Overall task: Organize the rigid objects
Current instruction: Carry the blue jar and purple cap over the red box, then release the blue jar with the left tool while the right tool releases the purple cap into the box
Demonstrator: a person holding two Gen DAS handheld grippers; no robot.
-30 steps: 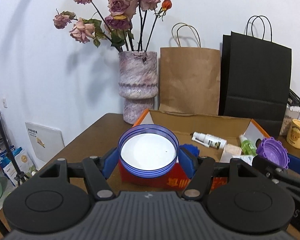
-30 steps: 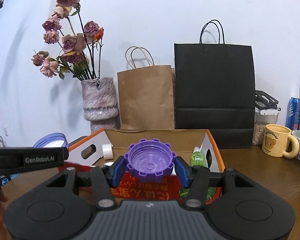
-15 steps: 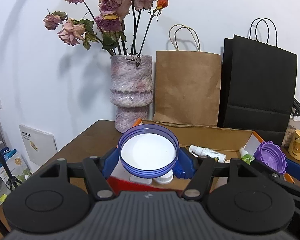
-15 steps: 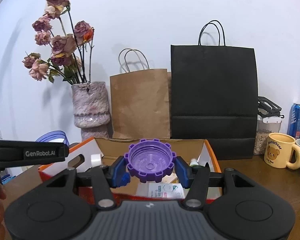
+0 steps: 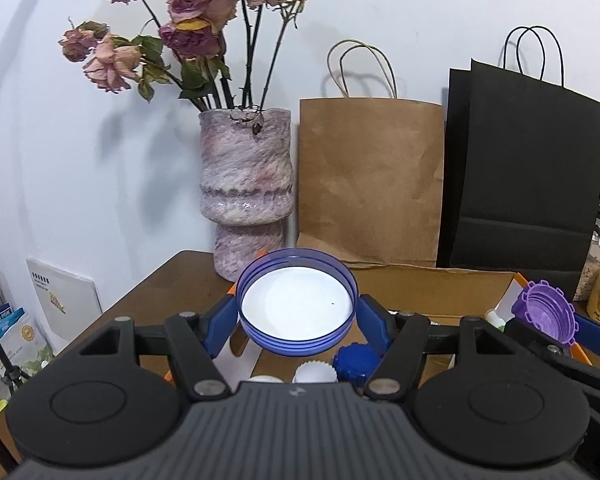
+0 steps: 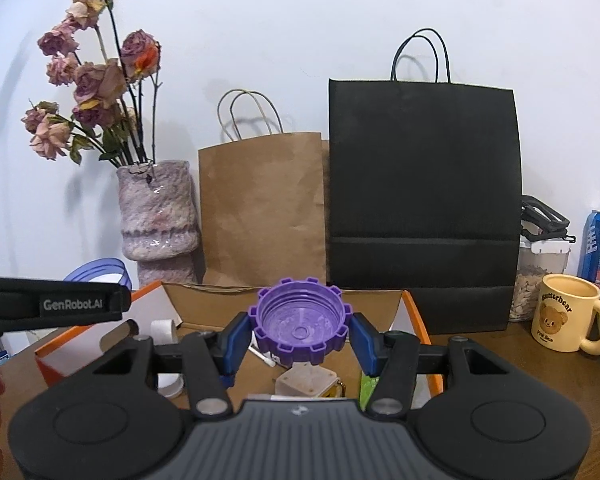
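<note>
While clamped between blue fingers (image 5: pixel 370 322), blue lid (image 5: pixel 297 306) above box (image 5: pixel 432 288)

- A round blue-rimmed plastic lid (image 5: pixel 297 312) is lined white inside.
- A notched purple plastic cap (image 6: pixel 301 326) is coloured uniformly.
- A mottled pink-grey stone vase (image 5: pixel 246 188) is streaked.
- A cream ceramic mug (image 6: pixel 568 318) is printed with a bear.

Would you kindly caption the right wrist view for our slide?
Right hand-held gripper holds a purple toothed lid above an open cardboard box of small items.
</note>
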